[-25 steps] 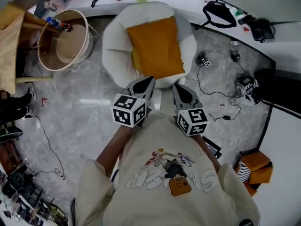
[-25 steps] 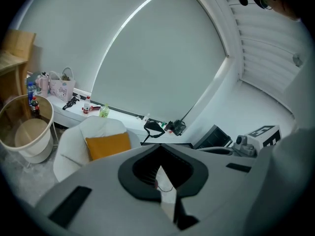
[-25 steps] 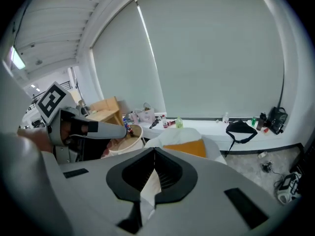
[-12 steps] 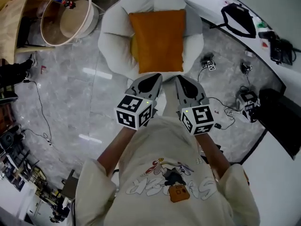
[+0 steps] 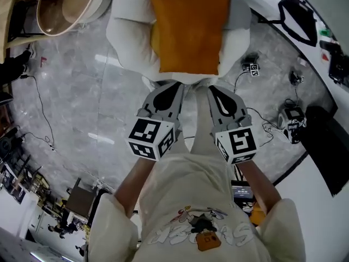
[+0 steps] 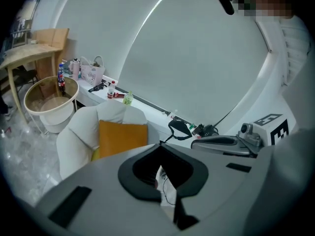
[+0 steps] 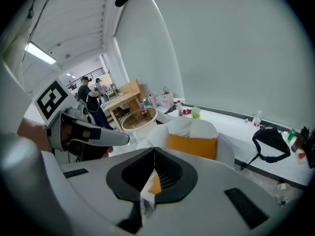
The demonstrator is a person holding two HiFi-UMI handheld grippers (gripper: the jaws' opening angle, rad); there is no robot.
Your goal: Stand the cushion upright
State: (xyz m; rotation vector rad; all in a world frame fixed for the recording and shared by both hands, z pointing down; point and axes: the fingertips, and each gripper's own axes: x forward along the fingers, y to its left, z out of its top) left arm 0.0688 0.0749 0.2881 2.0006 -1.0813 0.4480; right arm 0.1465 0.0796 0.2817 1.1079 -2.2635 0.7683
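Plainly, both tools are pressed shut with nothing between the jaws: the left gripper (image 5: 175, 86) and the right gripper (image 5: 214, 89) sit side by side in front of us, tips aimed at the chair (image 5: 123, 33), and each one's own view shows the left gripper (image 6: 161, 167) and right gripper (image 7: 149, 175) closed and touching nothing. Each carries a cube (image 5: 151, 138) of black-and-white square markers. Just beyond the tips we see the cushion (image 5: 190, 31), apart from both grippers: orange, rectangular, smooth and plump, lying back in the seat of the white padded chair, with a yellower edge along its left side. From the left gripper view the cushion (image 6: 122, 137) leans against the chair's back. Left of the chair stands a round tub (image 5: 71, 4); a black bag (image 5: 297, 18) lies to the right, and cables trail over the grey floor (image 5: 82, 108). Lettering on our shirt (image 5: 196, 201) is too warped to read.
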